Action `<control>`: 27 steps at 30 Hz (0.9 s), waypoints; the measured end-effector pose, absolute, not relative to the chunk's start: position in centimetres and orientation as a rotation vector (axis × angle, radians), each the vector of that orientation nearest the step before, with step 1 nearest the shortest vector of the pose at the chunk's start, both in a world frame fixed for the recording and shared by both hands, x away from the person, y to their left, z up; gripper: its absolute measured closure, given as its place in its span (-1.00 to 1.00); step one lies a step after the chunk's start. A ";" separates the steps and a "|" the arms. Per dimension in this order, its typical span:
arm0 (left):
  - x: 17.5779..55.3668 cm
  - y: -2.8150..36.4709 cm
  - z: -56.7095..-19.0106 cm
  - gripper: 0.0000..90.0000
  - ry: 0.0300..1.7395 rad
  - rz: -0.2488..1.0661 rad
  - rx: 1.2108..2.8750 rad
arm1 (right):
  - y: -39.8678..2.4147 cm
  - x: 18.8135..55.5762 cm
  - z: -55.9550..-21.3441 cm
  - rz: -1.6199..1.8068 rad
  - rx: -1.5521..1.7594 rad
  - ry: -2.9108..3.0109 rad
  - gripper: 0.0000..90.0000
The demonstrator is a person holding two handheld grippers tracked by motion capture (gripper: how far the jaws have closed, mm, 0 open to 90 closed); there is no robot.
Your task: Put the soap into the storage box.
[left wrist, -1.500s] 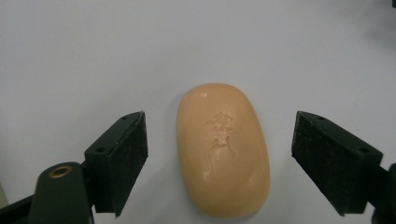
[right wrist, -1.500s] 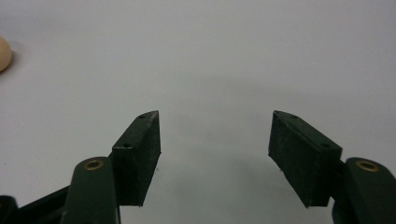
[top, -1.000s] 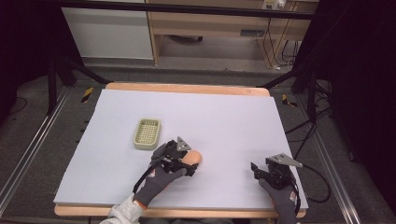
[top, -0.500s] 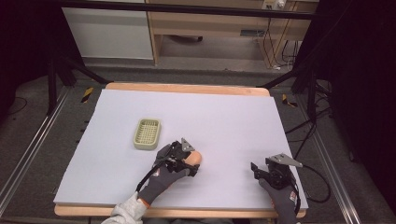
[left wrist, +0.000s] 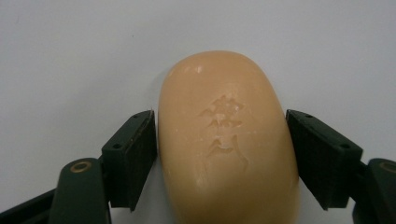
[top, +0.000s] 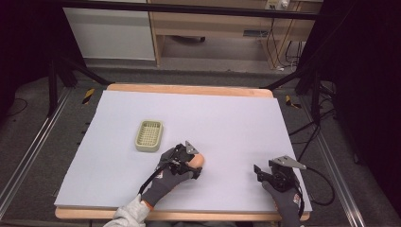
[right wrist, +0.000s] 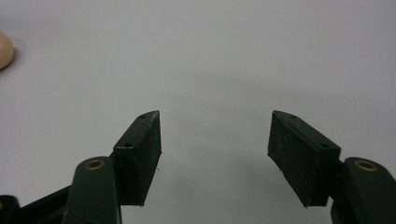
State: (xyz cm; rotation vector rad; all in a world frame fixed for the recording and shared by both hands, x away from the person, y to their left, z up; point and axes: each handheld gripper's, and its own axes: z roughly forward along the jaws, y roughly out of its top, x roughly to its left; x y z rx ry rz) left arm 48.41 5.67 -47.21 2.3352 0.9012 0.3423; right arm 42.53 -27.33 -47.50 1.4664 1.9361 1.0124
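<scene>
A peach-coloured soap bar (left wrist: 226,140) with a stamped mark lies on the white table (top: 236,118) near the front, left of centre. My left gripper (top: 193,165) is around the soap bar (top: 198,159); its jaws have just been closing on it, and both black pads (left wrist: 135,158) now touch its sides. My right gripper (top: 261,171) rests low at the front right, about a hand's length from the soap. In the right gripper view the right gripper (right wrist: 215,140) stands open over bare table, and the soap's edge (right wrist: 3,49) peeks in at far left.
A pale green slotted soap dish (top: 149,135) sits on the table just behind and left of my left gripper. Wooden table edges run along front and back. Metal rails, stand legs and cables flank the table on both sides.
The left hand has crept slightly toward the soap and its jaws have narrowed onto the bar. The right gripper has stayed where it was.
</scene>
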 end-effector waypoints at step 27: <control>48.3 6.2 -46.7 -0.32 0.909 0.338 2.321 | -27.4 42.5 -47.5 1.015 1.464 1.939 -0.23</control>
